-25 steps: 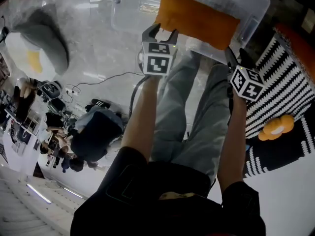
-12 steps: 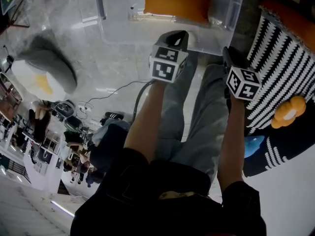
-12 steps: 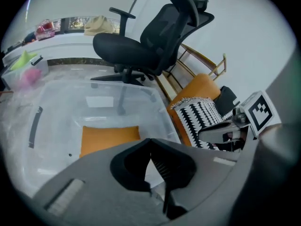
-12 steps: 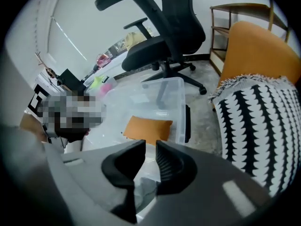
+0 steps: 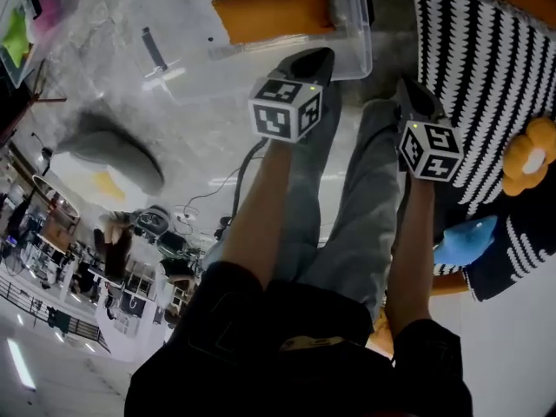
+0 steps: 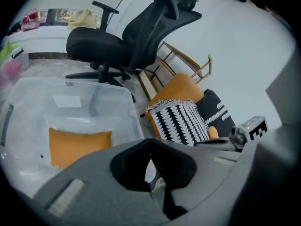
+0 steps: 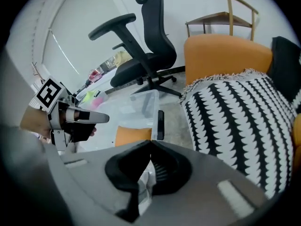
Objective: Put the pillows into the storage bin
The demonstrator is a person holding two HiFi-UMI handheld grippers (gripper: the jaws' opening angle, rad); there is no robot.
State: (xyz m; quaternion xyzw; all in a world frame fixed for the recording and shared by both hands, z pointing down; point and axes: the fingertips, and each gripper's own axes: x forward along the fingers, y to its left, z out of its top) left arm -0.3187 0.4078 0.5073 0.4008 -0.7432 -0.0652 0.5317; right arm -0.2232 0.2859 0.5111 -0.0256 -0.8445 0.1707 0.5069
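Note:
An orange pillow (image 5: 271, 11) lies inside the clear plastic storage bin (image 5: 352, 55) on the floor; it also shows in the left gripper view as the orange pillow (image 6: 79, 146) and in the right gripper view as the orange pillow (image 7: 133, 136). My left gripper (image 5: 315, 56) hovers at the bin's near edge, shut and empty. My right gripper (image 5: 408, 90) is to its right, also shut on nothing. A black-and-white patterned pillow (image 5: 486, 85) rests on an orange chair (image 7: 225, 53) at the right.
A grey and white plush (image 5: 104, 159) lies on the floor at the left. An orange flower cushion (image 5: 534, 159) and a blue item (image 5: 465, 237) sit by the patterned pillow. A black office chair (image 6: 122, 41) stands behind the bin. The person's legs are below the grippers.
The orange pillow, held up between both grippers a second ago, now lies in the bin. Both grippers have let go, shut and drawn back. The view has swung toward the patterned pillow.

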